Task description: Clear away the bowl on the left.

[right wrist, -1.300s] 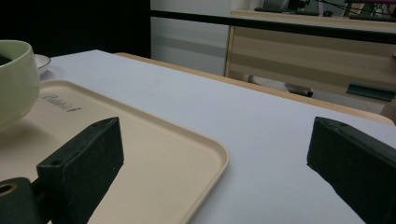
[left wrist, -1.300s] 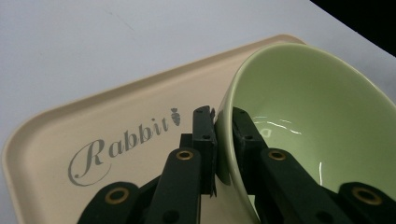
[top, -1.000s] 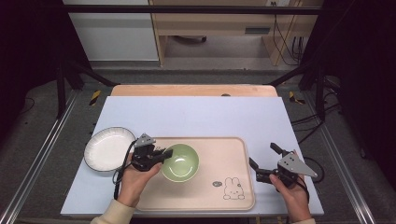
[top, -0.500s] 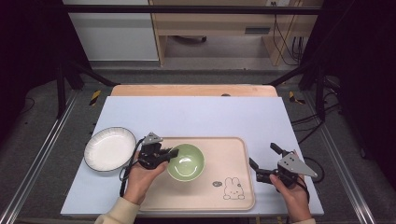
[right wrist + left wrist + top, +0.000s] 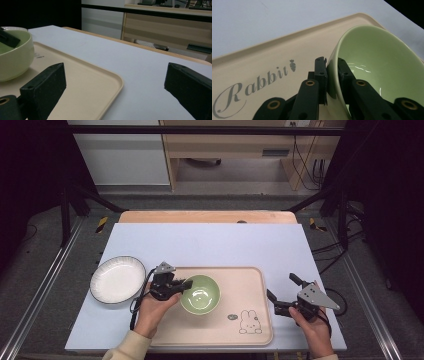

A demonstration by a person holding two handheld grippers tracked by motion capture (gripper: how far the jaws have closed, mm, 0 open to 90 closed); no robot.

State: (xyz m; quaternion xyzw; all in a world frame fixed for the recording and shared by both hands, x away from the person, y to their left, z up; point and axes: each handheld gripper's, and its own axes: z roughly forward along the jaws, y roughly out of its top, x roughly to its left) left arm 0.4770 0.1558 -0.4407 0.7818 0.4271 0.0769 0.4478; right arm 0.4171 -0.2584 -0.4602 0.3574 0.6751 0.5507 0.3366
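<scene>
The left gripper has its fingers clamped on the green bowl's near wall, one inside, one outside, likely to carry it. The bowl sits on the tray by the bench's near edge. The right gripper's fingers stand apart, empty, beside the tray's right rim.

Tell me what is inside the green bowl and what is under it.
Inside the green bowl there is only one jaw of the left gripper, pinching the rim; otherwise its glazed hollow is empty. Under it lies the beige tray; the tray surface directly beneath is covered.
</scene>
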